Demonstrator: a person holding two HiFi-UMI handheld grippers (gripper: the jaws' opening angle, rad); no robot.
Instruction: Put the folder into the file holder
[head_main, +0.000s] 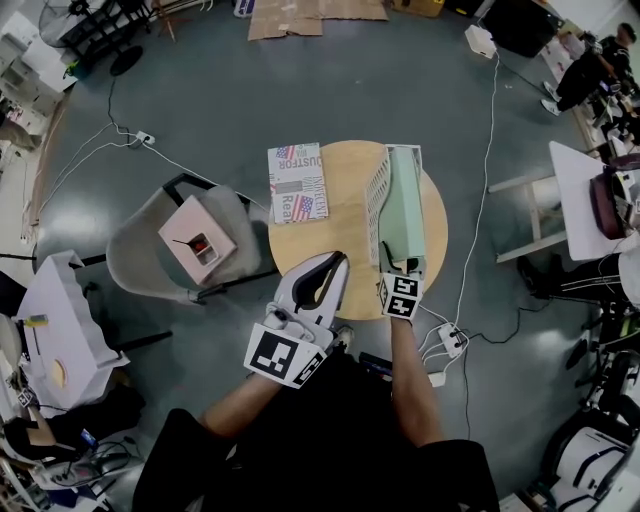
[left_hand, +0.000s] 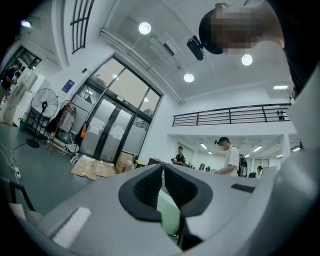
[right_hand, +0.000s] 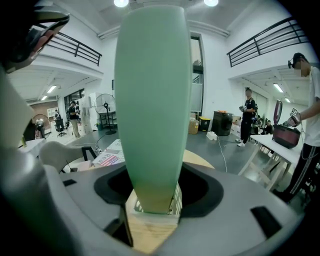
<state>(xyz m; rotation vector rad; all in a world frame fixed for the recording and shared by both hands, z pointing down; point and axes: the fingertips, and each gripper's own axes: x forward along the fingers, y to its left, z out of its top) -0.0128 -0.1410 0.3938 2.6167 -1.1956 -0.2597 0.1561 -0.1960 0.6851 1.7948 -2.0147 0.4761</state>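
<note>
Green folder (head_main: 407, 205) is sitting in the file holder (head_main: 378, 198) — right gripper (head_main: 403, 268) is gaping wide!
It's standing on edge in the white mesh holder on the round table (head_main: 345, 245), jaws apart either side of its near end, not pressing — left gripper (head_main: 338, 262) is hovering just beside, jaws together, empty.

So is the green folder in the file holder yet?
In. The green folder stands inside the white file holder; the right gripper is open around it.

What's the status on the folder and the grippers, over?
Left gripper shut, empty. Right gripper open around green folder, which sits in file holder. Magazine lies apart.
</note>
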